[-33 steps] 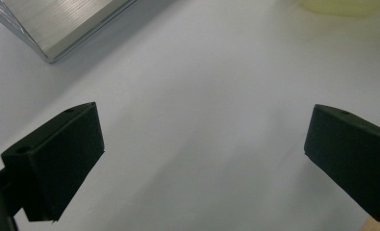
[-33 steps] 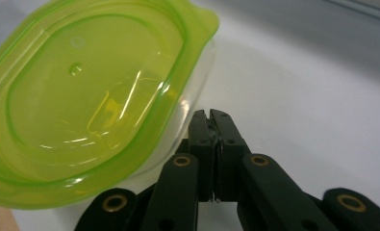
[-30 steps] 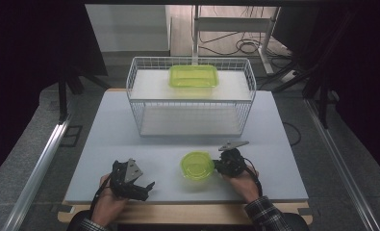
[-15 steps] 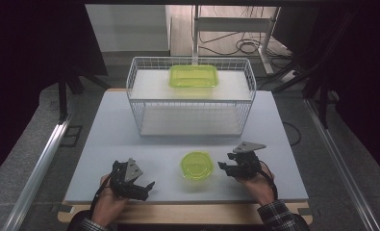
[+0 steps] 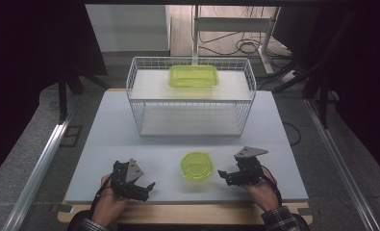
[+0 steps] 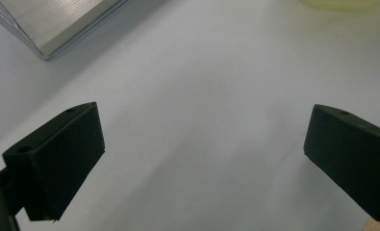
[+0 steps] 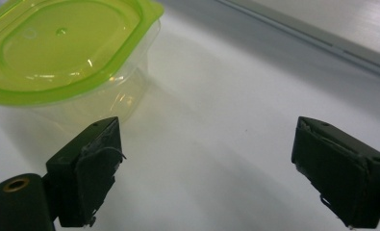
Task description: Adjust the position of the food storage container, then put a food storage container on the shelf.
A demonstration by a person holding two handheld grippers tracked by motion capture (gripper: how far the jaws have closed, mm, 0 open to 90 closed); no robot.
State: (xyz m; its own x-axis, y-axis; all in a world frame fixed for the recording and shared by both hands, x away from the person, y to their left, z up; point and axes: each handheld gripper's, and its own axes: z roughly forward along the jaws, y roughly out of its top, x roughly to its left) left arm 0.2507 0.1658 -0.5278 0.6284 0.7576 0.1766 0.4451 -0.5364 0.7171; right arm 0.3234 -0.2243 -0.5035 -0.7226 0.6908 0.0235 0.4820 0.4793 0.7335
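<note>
Container sits free beside right claw, just opened, level; left claw released.

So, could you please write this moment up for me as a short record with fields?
Item in hand: small clear plastic container with a lime-green lid, upright on the pale table, lid on
Right gripper: beside the container, apart from it; its jaws have just been opening, nothing between them
Left gripper: open, over bare table
Rack: white wire rack at the far side of the table
On rack: larger rectangular lime-green-lidded container on its top shelf
</note>
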